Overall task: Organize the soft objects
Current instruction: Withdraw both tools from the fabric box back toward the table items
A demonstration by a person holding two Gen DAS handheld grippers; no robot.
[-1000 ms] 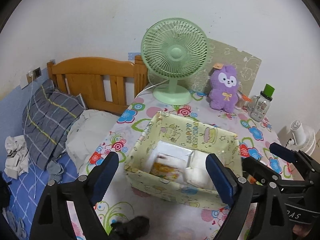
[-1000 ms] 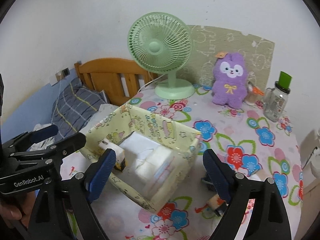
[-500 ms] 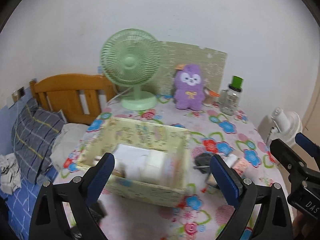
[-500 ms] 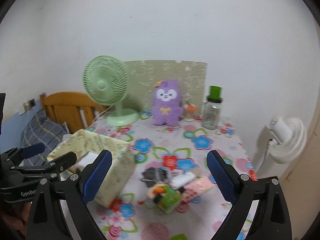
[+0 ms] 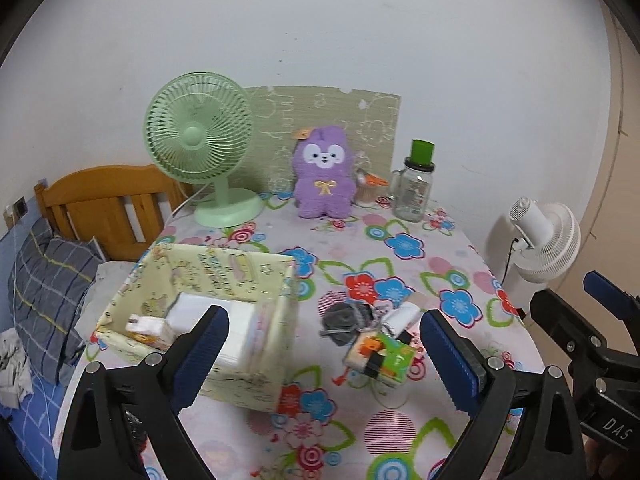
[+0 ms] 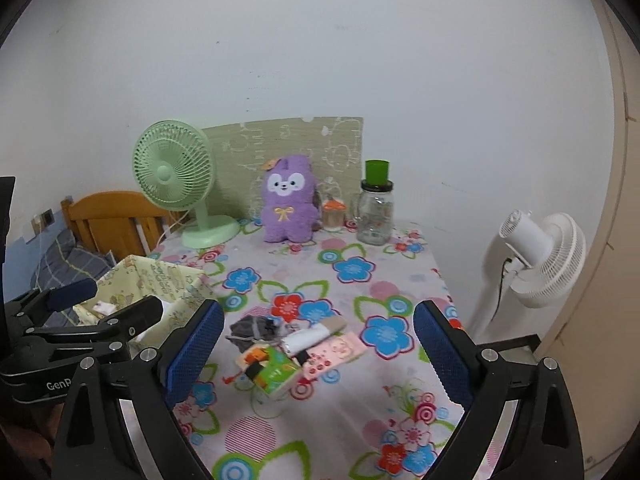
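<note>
Two grippers are up over my table, neither touching anything. From the left: a blue checked bed [image 5: 24, 396] with a grey plaid pillow [image 5: 48, 280] and a wooden headboard [image 5: 100, 196] beside the table edge. The table itself wears a white cloth printed with bright flowers [image 5: 404, 246].

On its left part sits the pale yellow fabric storage box with cartoon print [image 5: 224, 268], open-topped, holding white folded pieces and a small white-and-orange packet; printed lettering on its inner wall is too blurred for me to read. My left gripper [image 5: 322, 356] hangs just above the box's near corner, jaws spread wide and empty.

Behind the box stands a mint green desk fan [image 5: 200, 140], then a beige patterned board [image 5: 332, 120] leaning on the white wall, a purple plush toy with a yellow bow [image 5: 323, 172] upright before it, and a clear glass bottle with a green cap [image 5: 414, 184].

Right of the box, on the cloth, lies the pile of loose soft things: a crumpled grey sock [image 6: 252, 330], a white rolled cloth [image 6: 306, 338], a pink patterned packet [image 6: 334, 354], a green-and-orange packet [image 6: 272, 370]. My right gripper [image 6: 316, 354] hovers over that pile, jaws wide apart, holding nothing.

Farthest right, off the table, a white standing fan [image 6: 540, 258].

Readable writing: "GenR" on the left gripper's body in the right wrist view, "DAS" on the right gripper's body in the left.
</note>
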